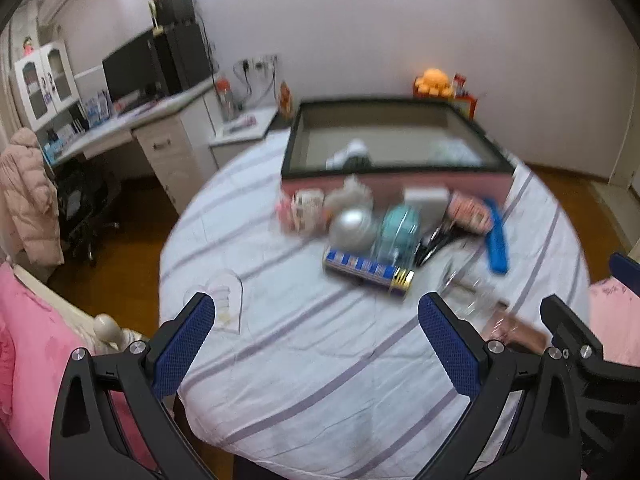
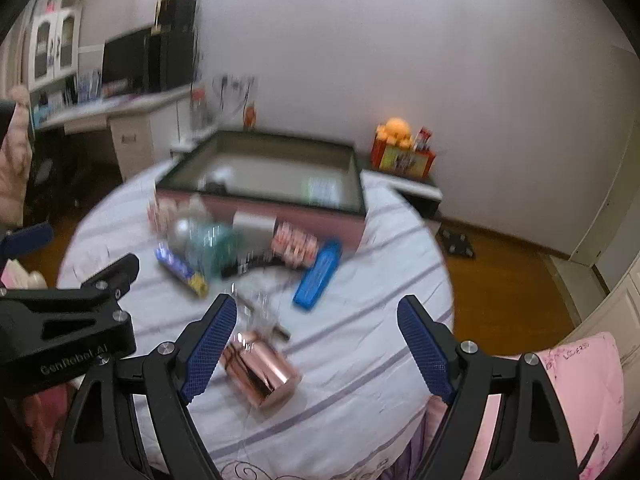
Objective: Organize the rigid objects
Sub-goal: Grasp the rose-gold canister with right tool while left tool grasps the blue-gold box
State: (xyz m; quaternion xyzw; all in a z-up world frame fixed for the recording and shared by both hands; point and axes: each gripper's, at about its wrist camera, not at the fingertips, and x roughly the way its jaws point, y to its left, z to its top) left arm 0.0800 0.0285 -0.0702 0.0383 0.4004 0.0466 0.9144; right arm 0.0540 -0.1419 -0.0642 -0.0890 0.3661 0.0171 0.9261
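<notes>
**Two open tools over a cluttered bed**

The left tool point(image 1: 316, 326) stands wide open with nothing between its blue pads. The right tool point(image 2: 316, 330) is also wide open and holds nothing; a rose-gold can point(image 2: 262, 372) lies on its side on the sheet just under and beside its left finger, though contact cannot be told.

The right view shows that can whole, while the left view catches only a blurred corner of it behind its right finger. The left view alone shows a white paper cutout point(image 1: 228, 300) on the sheet by its left finger, and a pink coat point(image 1: 28, 196) hung beside a dark chair. Each view catches part of the other tool at its edge.

The clutter sits mid-sheet, against the front of a shallow dark-rimmed box point(image 1: 394, 136): a silver ball point(image 1: 354, 226), a teal clear container point(image 1: 398, 226), a blue-and-gold tube box point(image 1: 368, 272) and a blue case point(image 2: 318, 276), all blurred. Two pale things lie inside the box.

The surface is a bed point(image 1: 320, 360) with a white, lilac-striped sheet. Around it are a wooden floor, white walls, a desk point(image 1: 120, 124) with a monitor, and an orange plush point(image 2: 396, 130) on a low stand.
</notes>
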